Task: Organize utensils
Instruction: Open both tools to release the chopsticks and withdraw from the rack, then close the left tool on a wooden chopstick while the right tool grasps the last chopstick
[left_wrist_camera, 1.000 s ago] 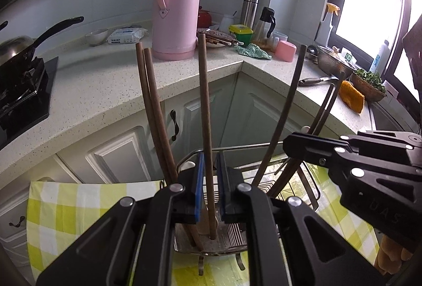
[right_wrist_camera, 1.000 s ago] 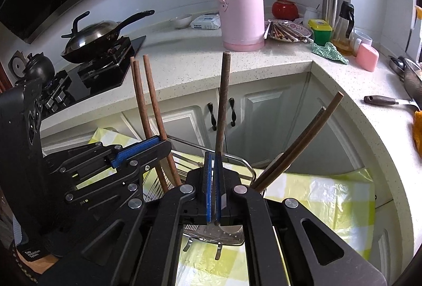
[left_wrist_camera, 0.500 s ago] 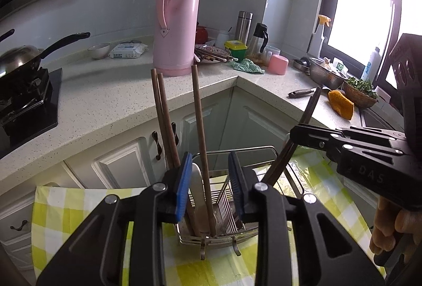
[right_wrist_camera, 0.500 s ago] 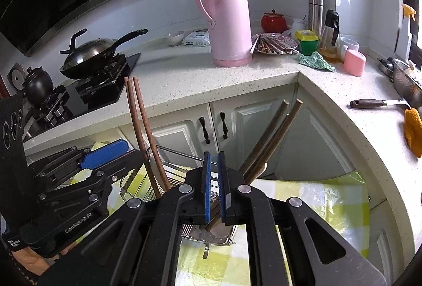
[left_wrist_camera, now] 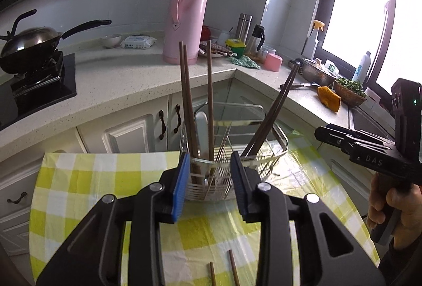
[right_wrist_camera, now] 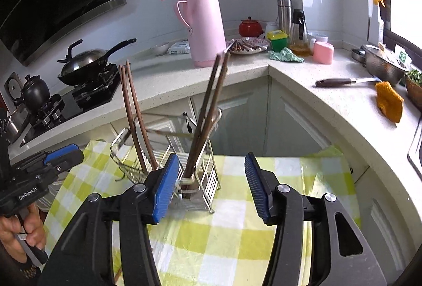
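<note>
The wire rack (left_wrist_camera: 237, 154) stood on the checked cloth (left_wrist_camera: 79, 180) covering the tabletop. Brown chopsticks (left_wrist_camera: 188, 101) stood in it in separate compartments: three near-upright at one end, a pair (left_wrist_camera: 274, 112) leaning outward at the other, kept apart by the dividers.

The left hand-held gripper (left_wrist_camera: 209, 180) was opening, its gap still narrow, with nothing between the jaws; the rack showed beyond them. The right hand-held gripper (right_wrist_camera: 208, 185) was opening to a moderate gap, also empty. Both stood clear of the rack, which suggested release after placement.

The left view alone showed two loose chopstick ends (left_wrist_camera: 221, 270) on the cloth near the bottom edge, probably still to be collected. The right view alone showed the leaning pair's compartment (right_wrist_camera: 200, 180) side-on.
</note>
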A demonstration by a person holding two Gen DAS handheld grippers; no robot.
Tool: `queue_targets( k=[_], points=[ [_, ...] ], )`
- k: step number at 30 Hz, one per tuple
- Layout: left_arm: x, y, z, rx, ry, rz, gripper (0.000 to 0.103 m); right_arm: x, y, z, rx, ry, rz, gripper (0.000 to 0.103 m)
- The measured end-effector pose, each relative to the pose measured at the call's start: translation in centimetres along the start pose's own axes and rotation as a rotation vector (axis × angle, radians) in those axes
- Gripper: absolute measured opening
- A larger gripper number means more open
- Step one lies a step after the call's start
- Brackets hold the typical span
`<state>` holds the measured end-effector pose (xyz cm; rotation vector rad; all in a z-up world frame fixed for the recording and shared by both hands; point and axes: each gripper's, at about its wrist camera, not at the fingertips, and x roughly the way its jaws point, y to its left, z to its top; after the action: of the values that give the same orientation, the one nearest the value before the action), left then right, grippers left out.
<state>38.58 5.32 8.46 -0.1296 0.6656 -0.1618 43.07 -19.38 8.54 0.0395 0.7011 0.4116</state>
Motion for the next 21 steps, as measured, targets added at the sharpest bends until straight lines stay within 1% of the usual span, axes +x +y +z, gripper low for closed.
queue_targets(
  k=[6, 9, 13, 17, 21],
  points=[
    [-0.7, 0.8, -5.2, -0.018, 0.063, 0.009, 0.031, 0.1, -0.6, -7.1, 0.067, 0.062, 0.021, 0.05],
    [-1.0, 1.2, -8.4, -0.031, 0.1, 0.012, 0.031, -0.1, -0.4, -10.9, 0.086, 0.095, 0.022, 0.05],
    [-1.5, 1.3, -12.7, -0.048, 0.145, 0.017, 0.031, -1.0, 0.4, -15.4, 0.108, 0.124, 0.019, 0.055],
    [-1.4, 0.7, -16.5, -0.046, 0.197, 0.003, 0.031, -1.9, 0.8, -18.2, 0.124, 0.142, 0.011, 0.055],
    [-1.2, -0.5, -18.9, -0.023, 0.221, 0.0, 0.03, -2.1, 0.7, -19.6, 0.143, 0.163, 0.013, 0.056]
  ],
)
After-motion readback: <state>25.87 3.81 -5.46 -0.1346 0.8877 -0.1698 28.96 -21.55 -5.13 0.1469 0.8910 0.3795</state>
